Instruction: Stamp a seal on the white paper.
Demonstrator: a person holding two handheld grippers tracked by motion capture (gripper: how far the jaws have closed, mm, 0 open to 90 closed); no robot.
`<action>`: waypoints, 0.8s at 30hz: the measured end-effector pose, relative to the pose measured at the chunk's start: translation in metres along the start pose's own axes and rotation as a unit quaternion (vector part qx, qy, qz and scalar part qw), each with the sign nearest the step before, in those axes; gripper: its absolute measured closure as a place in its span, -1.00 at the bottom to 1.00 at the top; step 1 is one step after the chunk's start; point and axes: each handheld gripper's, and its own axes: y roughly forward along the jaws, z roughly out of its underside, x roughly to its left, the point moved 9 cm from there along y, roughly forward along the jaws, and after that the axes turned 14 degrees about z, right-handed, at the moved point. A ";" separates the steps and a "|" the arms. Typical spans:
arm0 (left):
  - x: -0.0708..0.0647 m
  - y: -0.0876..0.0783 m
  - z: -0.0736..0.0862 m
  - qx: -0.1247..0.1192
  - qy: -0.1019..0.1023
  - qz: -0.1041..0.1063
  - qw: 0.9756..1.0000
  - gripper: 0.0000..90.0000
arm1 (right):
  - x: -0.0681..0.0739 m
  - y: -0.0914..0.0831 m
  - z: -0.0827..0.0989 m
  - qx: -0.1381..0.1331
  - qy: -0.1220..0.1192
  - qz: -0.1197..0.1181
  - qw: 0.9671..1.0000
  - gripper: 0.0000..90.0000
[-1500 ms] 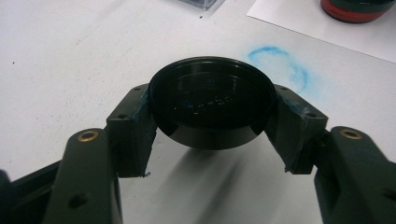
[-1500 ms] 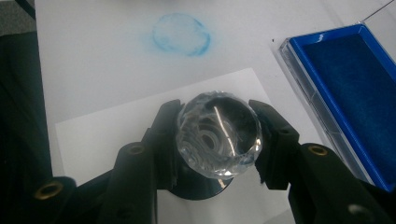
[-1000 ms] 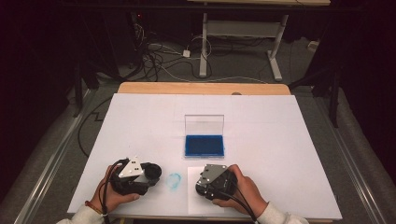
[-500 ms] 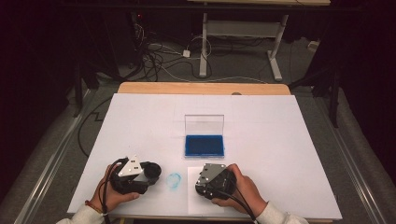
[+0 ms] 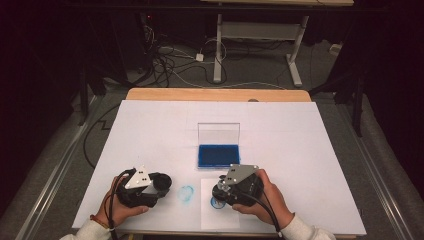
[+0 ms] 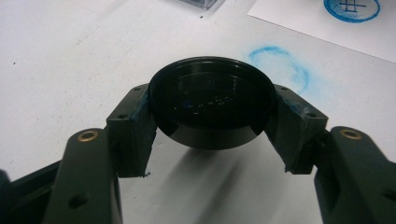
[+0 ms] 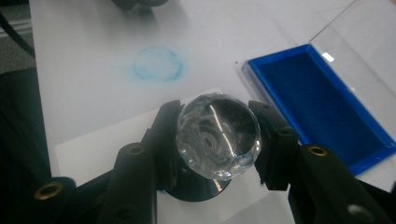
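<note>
Left tongs point(image 6: 212, 140) clamping black round cap point(image 6: 212, 105), embossed lettering unreadable, right tongs point(image 7: 215, 142) gripping crystal-knobbed stamp point(image 7: 218, 135).

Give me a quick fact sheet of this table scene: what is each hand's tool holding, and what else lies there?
left gripper: shut on black round cap
right gripper: shut on clear-knobbed stamp, over white paper sheet
ink pad: blue, lid open, beyond the paper
stamped mark: blue circle on the paper
smudge: blue ring on table cover, between the grippers
</note>
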 end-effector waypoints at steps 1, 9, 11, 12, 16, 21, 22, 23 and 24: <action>0.000 0.000 0.000 0.001 0.000 0.000 1.000 -0.18 | -0.003 -0.002 -0.001 -0.005 0.003 0.001 1.000 0.27; 0.000 0.000 0.000 0.002 0.001 0.000 1.000 -0.18 | -0.025 -0.016 -0.003 -0.028 0.025 0.022 0.999 0.27; 0.001 0.000 0.001 0.003 0.000 -0.002 1.000 -0.18 | -0.029 -0.018 -0.003 -0.031 0.028 0.025 0.999 0.27; 0.001 0.000 0.001 0.003 0.000 -0.004 1.000 -0.18 | -0.031 -0.019 -0.003 -0.033 0.031 0.027 0.999 0.27; 0.002 0.000 0.001 0.003 -0.001 -0.005 1.000 -0.18 | -0.036 -0.022 -0.001 -0.035 0.032 0.029 0.998 0.27; 0.002 0.000 0.001 0.003 -0.001 -0.004 1.000 -0.18 | -0.043 -0.026 0.000 -0.039 0.036 0.038 0.998 0.27; 0.002 0.000 0.001 0.003 -0.001 -0.004 1.000 -0.18 | -0.044 -0.027 0.000 -0.039 0.037 0.038 0.998 0.27; 0.002 0.000 0.001 0.003 -0.001 -0.004 1.000 -0.18 | -0.046 -0.027 0.000 -0.041 0.039 0.040 0.998 0.27; 0.002 0.000 0.001 0.003 -0.003 -0.003 1.000 -0.18 | -0.047 -0.028 0.000 -0.041 0.042 0.042 0.997 0.27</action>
